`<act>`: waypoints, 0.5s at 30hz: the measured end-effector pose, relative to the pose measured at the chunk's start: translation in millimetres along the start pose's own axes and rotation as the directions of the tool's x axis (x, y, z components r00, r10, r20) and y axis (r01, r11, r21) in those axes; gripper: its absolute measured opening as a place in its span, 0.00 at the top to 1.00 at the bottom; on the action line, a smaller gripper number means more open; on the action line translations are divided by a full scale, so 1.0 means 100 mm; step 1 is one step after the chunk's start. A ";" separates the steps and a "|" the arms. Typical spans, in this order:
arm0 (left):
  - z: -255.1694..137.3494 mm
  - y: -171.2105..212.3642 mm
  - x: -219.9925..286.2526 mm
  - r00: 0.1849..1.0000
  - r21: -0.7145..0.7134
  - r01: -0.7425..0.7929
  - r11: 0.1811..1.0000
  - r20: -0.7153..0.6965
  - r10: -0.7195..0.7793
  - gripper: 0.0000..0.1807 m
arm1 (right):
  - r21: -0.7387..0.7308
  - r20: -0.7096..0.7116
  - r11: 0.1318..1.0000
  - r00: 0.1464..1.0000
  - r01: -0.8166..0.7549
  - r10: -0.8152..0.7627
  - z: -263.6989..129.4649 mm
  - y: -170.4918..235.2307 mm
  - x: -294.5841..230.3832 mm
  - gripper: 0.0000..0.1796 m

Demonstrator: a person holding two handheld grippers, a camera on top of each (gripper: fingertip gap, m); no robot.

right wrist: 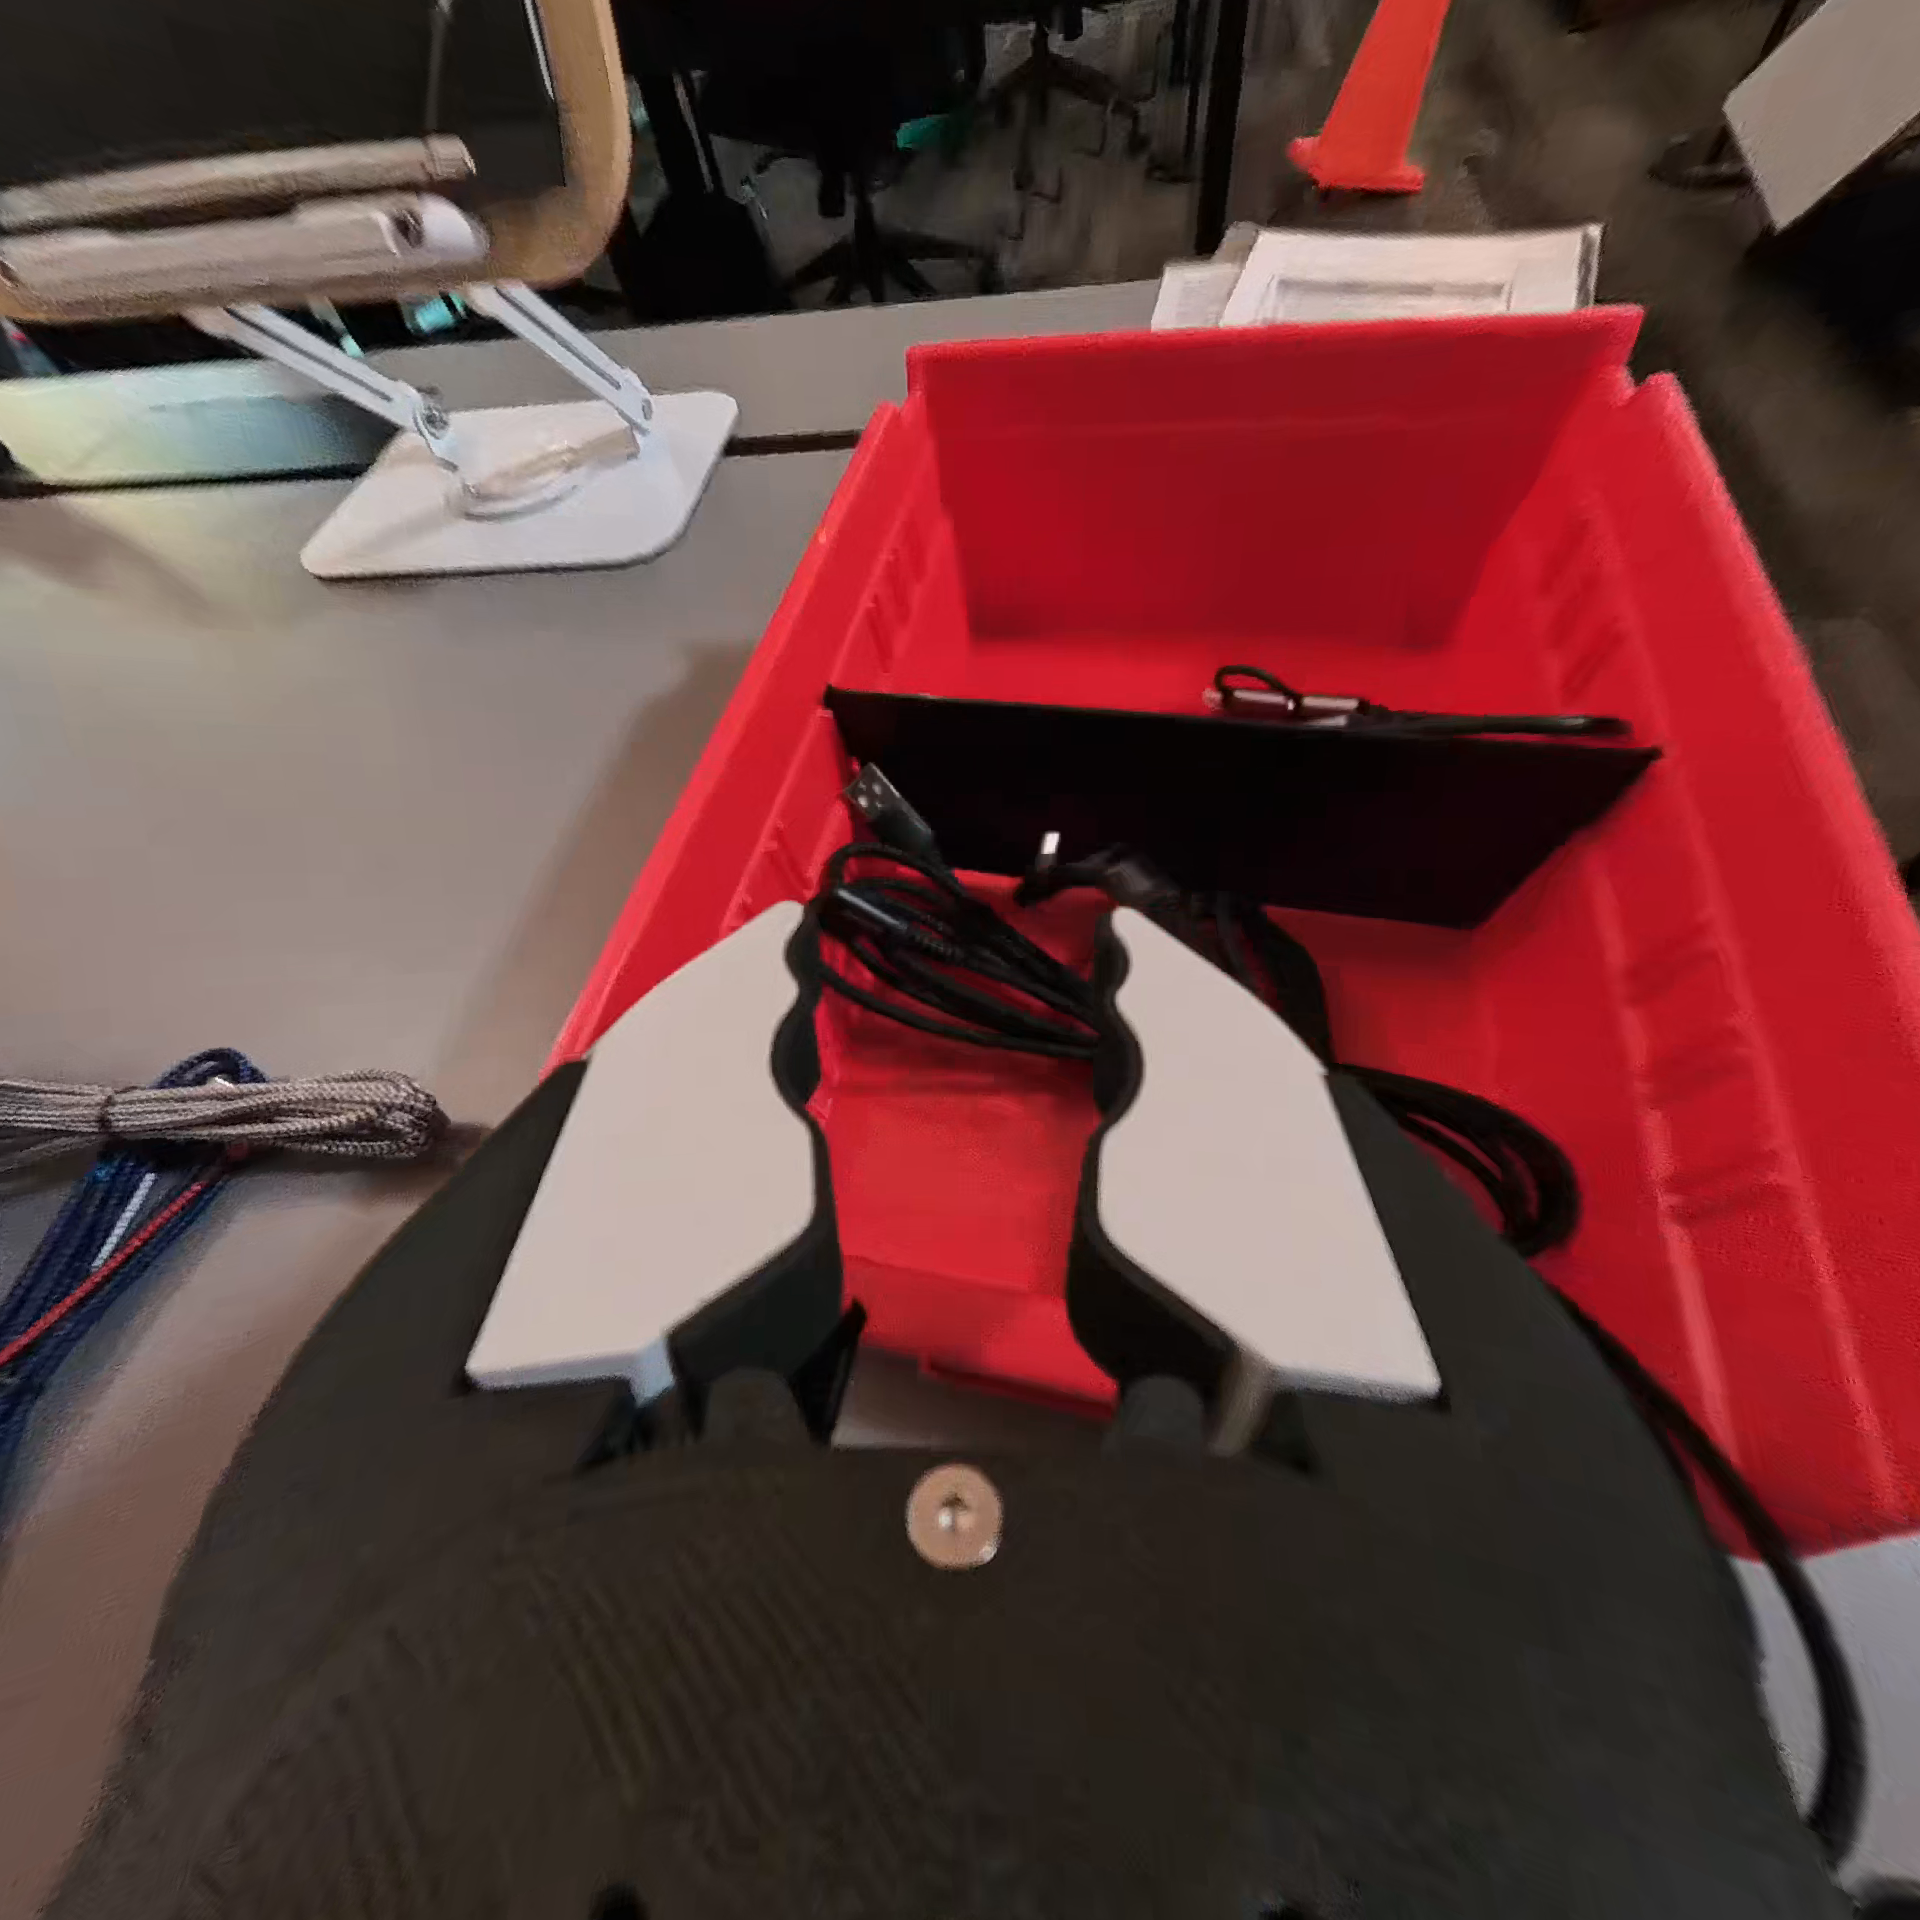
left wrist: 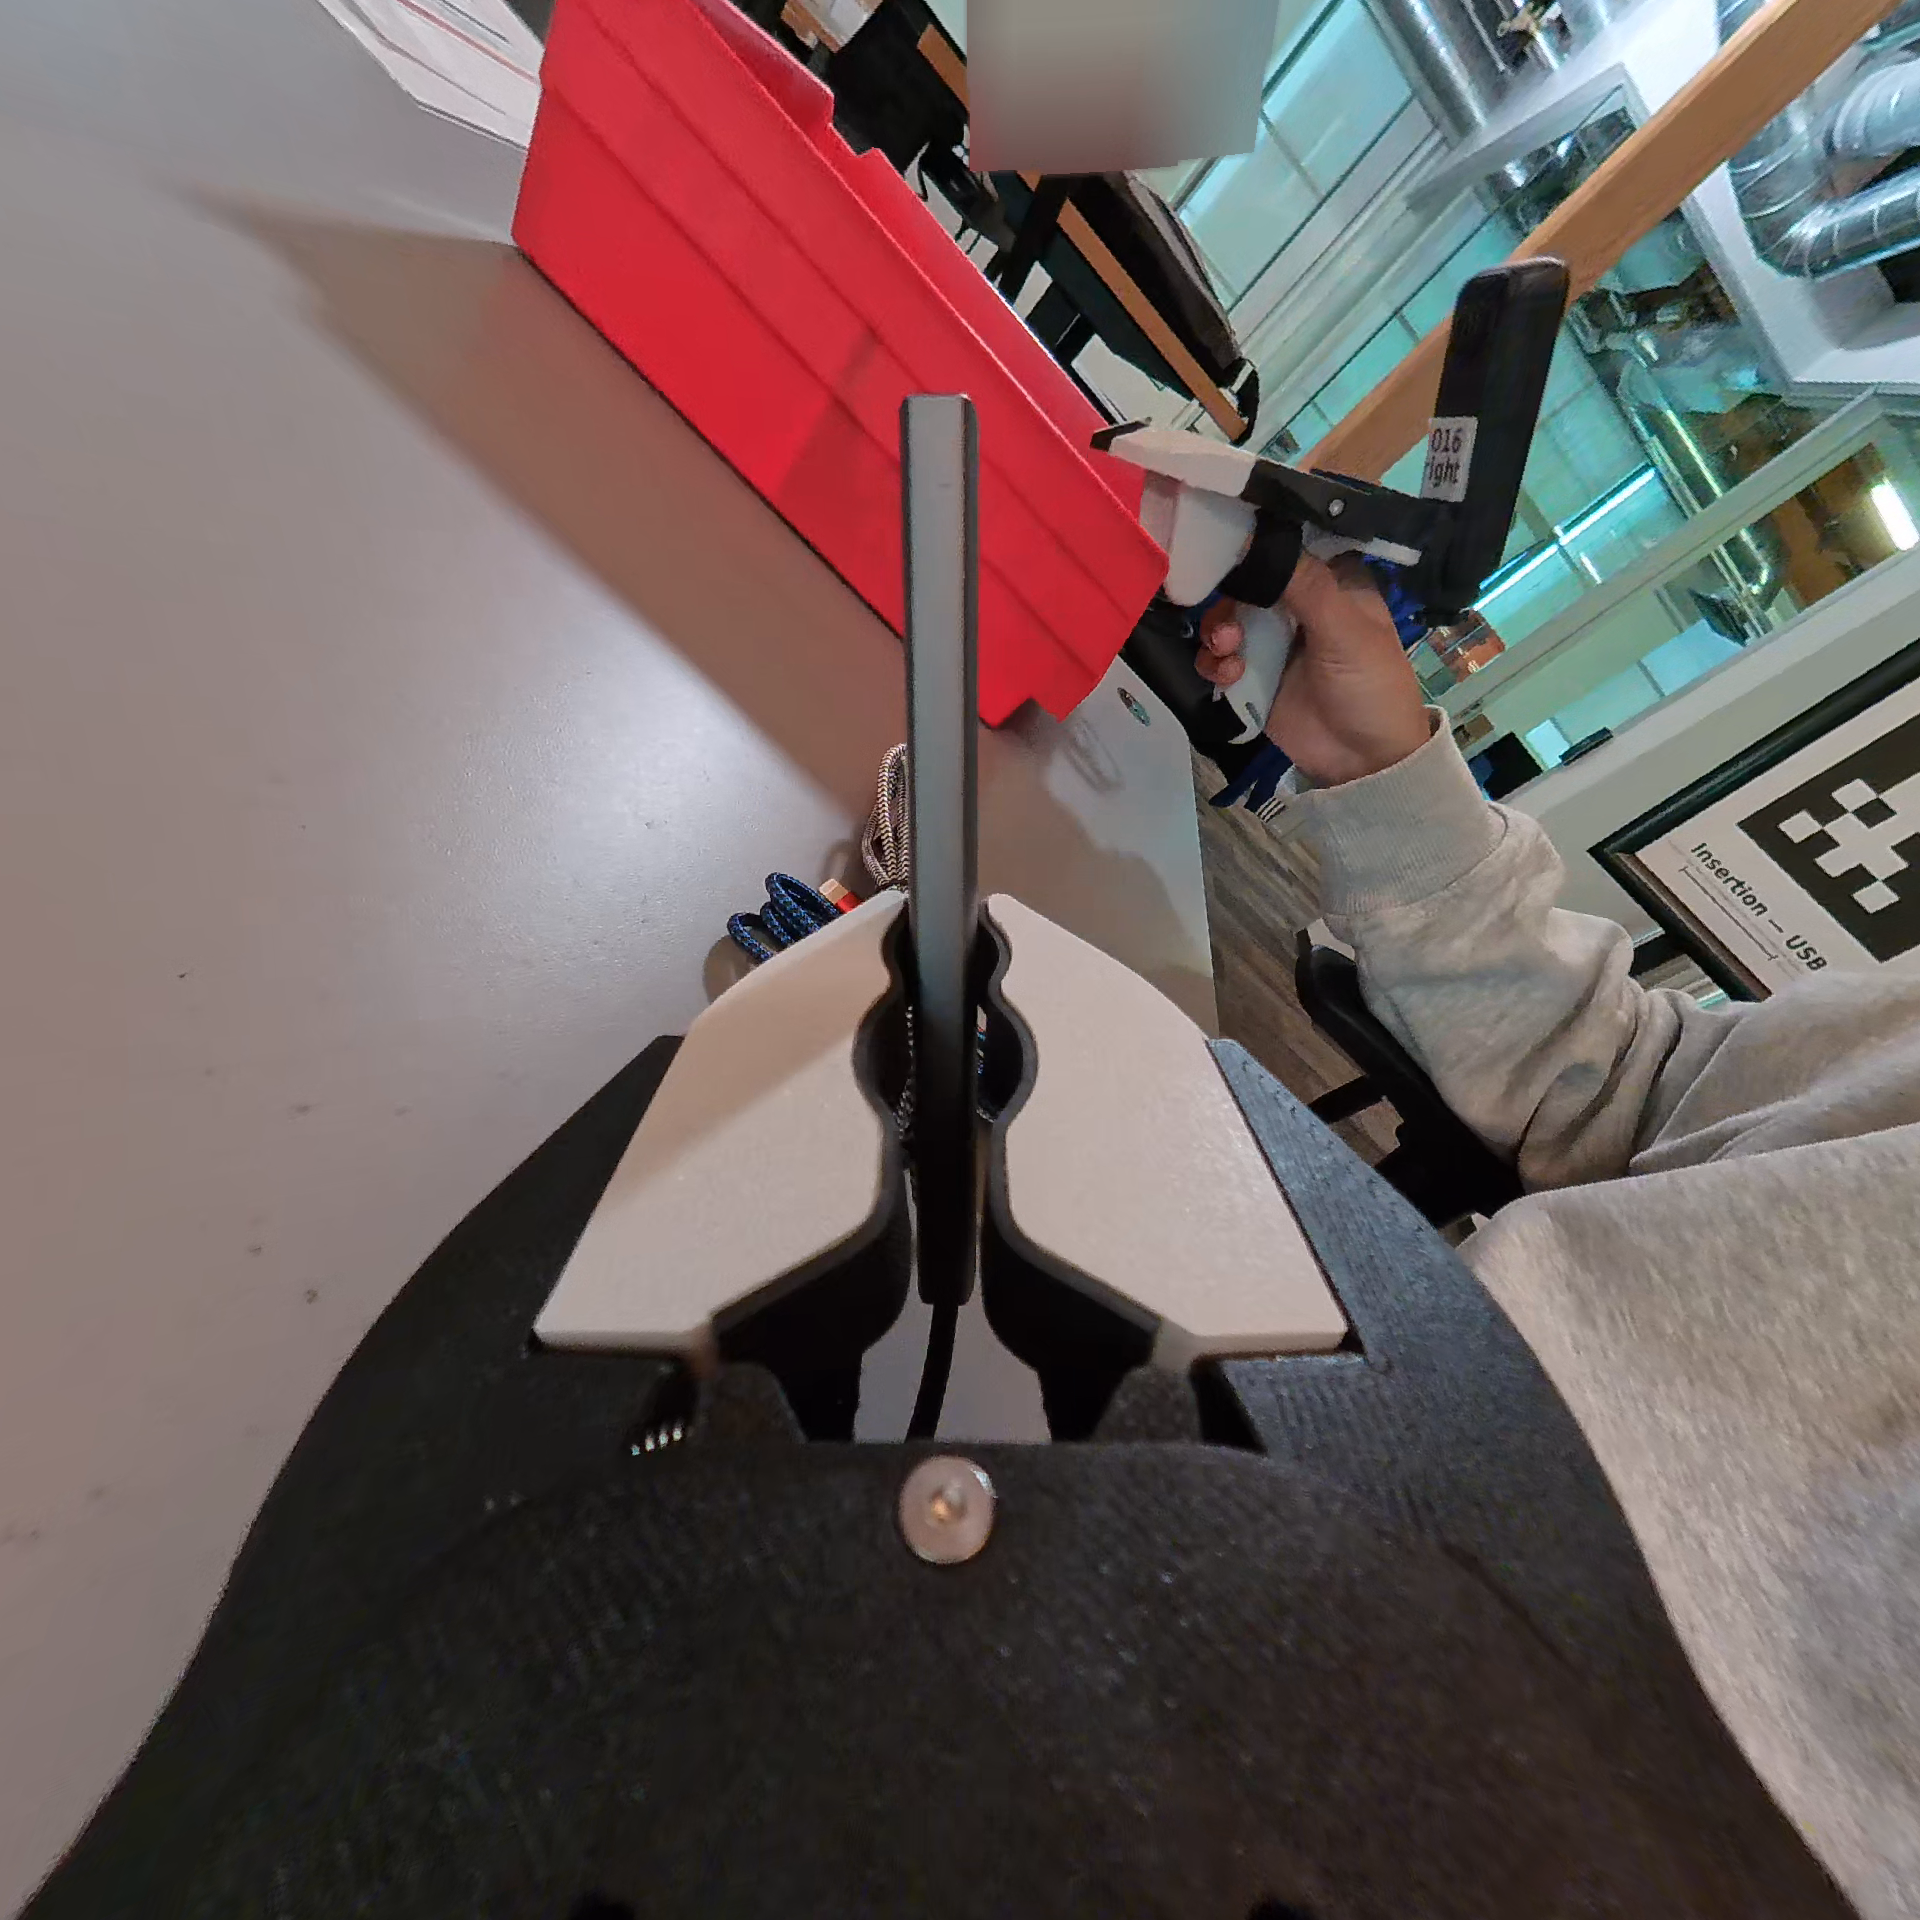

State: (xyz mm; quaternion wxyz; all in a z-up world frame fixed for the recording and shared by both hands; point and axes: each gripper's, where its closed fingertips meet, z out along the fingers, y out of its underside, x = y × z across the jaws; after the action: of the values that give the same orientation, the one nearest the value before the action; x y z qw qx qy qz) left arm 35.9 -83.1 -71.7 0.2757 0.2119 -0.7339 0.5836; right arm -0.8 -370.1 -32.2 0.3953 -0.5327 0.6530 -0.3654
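We had the left gripper (left wrist: pixel 940 914) jaws clamped on a thin, stiff dark slab (left wrist: pixel 938 665) edge-on over the counter (left wrist: pixel 312 727), while the right gripper (right wrist: pixel 956 935) jaws stood wide above limp black cables (right wrist: pixel 935 966) in the red bin (right wrist: pixel 1714 935).

- Left wrist view: bright, even indoor light; the red bin (left wrist: pixel 810 343) throws a soft shadow onto the grey table (left wrist: pixel 312 831). Near parts sharp; strong wide-angle bending at the edges.
- Right wrist view: softer throughout, with motion blur, worst on the laptop stand (right wrist: pixel 499 457) and the braided cables (right wrist: pixel 208 1122). Pale glare lies on the tabletop.
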 end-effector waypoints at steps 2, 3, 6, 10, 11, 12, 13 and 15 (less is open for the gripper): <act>0.00 0.00 0.00 1.000 0.000 0.010 1.000 -0.006 -0.010 0.95 | 0.057 0.026 0.998 1.000 -0.003 0.002 -0.07 -0.11 -0.07 0.73; 0.00 0.00 -0.01 1.000 0.001 0.018 1.000 -0.010 -0.018 0.95 | 0.076 0.040 0.997 0.999 -0.005 0.002 -0.10 -0.15 -0.11 0.74; -0.01 -0.01 -0.02 0.999 0.004 0.042 0.999 -0.024 -0.042 0.95 | 0.137 0.113 0.991 0.994 -0.004 -0.012 -0.20 -0.28 -0.35 0.77; -0.01 -0.01 -0.02 0.997 0.007 0.062 0.998 -0.036 -0.062 0.95 | 0.139 0.228 0.990 0.971 0.036 -0.068 -0.22 -0.26 -0.79 0.79; -0.01 -0.01 -0.02 0.997 0.007 0.065 0.998 -0.038 -0.065 0.95 | 0.134 0.242 0.989 0.966 0.059 -0.091 -0.21 -0.24 -0.88 0.79; -0.01 -0.02 -0.02 0.997 0.008 0.067 0.998 -0.041 -0.067 0.95 | 0.132 0.251 0.988 0.961 0.086 -0.117 -0.20 -0.22 -0.96 0.80; -0.01 -0.02 -0.02 0.997 0.008 0.069 0.998 -0.043 -0.069 0.95 | 0.126 0.251 0.985 0.957 0.119 -0.147 -0.19 -0.20 -1.02 0.80; -0.01 -0.02 -0.02 0.996 0.008 0.074 0.997 -0.047 -0.074 0.95 | 0.124 0.185 0.970 0.956 0.209 -0.230 -0.20 -0.21 -0.97 0.81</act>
State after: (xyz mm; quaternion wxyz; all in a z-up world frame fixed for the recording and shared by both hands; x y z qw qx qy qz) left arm 38.9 -82.1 -71.7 0.3131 0.2266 -0.7161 0.5813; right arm 1.3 -276.5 7.2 0.4420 -0.6146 0.5276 -0.3854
